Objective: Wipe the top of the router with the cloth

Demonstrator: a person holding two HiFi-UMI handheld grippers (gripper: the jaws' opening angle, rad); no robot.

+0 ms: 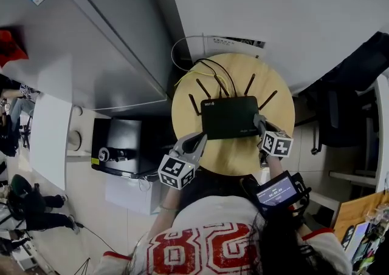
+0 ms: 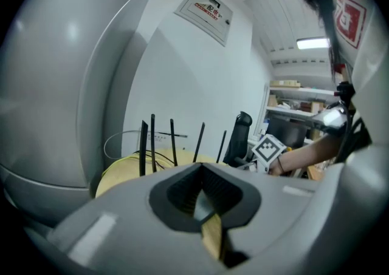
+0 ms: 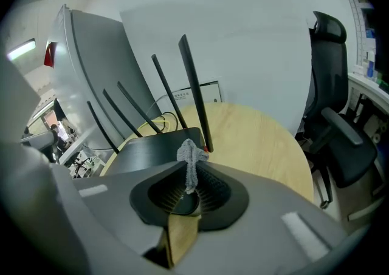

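Two grippers in hand; notes start at the working one.

Right gripper [image 3: 189, 176]: jaws closed on the cloth [image 3: 190, 157], a small grey wad pinched between them, with a tuft standing up above the tips. In the head view this gripper [image 1: 261, 124] sits at the right edge of the router [image 1: 230, 117], beside the rightmost antenna [image 3: 194, 91]. I cannot tell whether the cloth is pressed onto the lid.

Left gripper [image 2: 202, 170]: jaws together, nothing between them. In the head view it [image 1: 198, 141] sits at the router's near left corner, perhaps to steady it; contact not confirmed.

Router: black, flat, antennas upright along the back edge, lying mid-way across the round wooden table [image 1: 243, 158], cables [image 1: 209, 67] trailing off behind. An office chair [image 3: 340, 128] stands to the right of the table.

Progress, my judgement: cloth picked up and brought to the router, so pickup and approach are done. The top shows no streaks or marks to show wiped area. Left to do: drag the cloth across the lid from right edge to left, covering the whole top.
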